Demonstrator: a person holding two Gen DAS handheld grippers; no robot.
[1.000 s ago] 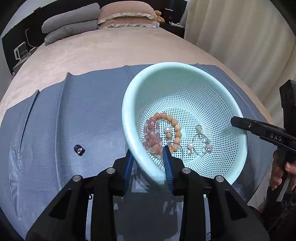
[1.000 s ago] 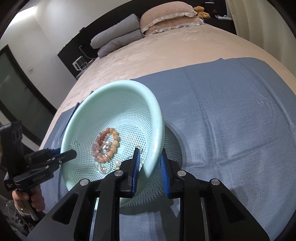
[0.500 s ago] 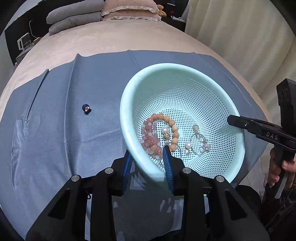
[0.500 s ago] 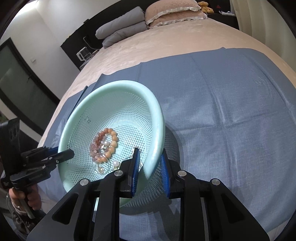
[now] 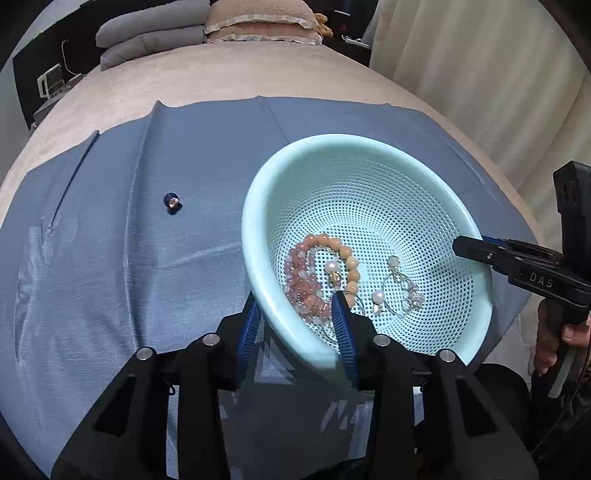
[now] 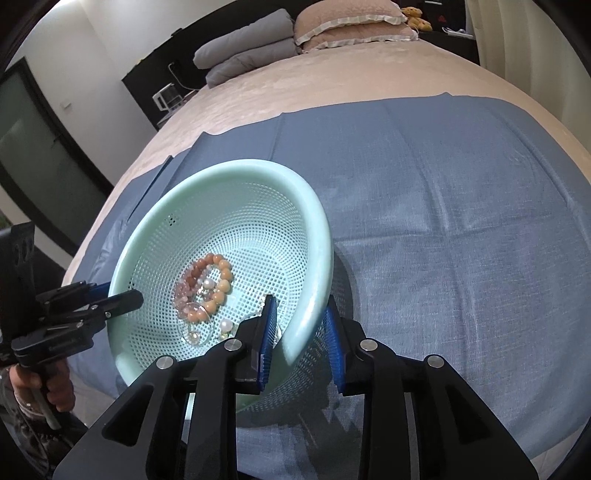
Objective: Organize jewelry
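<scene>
A mint-green mesh basket [image 5: 255, 236] [image 6: 321, 236] rests on the blue cloth [image 5: 110, 277]. Inside it lie pink and peach bead bracelets [image 5: 321, 273] [image 6: 207, 288], pearl earrings [image 5: 376, 297] and hoop earrings [image 5: 402, 288]. My left gripper [image 5: 295, 297] straddles the basket's near-left rim, jaws opening, with a gap showing on the inner side. My right gripper [image 6: 300, 299] straddles the opposite rim, its jaws opening too and clear of it. Each gripper also shows in the other's view: the left gripper [image 6: 122, 295], the right gripper [image 5: 461, 245]. A small dark blue piece [image 5: 172, 202] lies alone on the cloth.
The cloth [image 6: 461, 221] covers the near end of a beige bed. Grey and pink pillows [image 5: 147, 29] are stacked at the far end. A curtain [image 5: 480, 74] hangs along the right side. A person's hand [image 5: 554, 339] holds the right gripper's handle.
Both grippers carried the basket toward the near end of the cloth and slightly down. Both pairs of jaws have since widened off the rim.
</scene>
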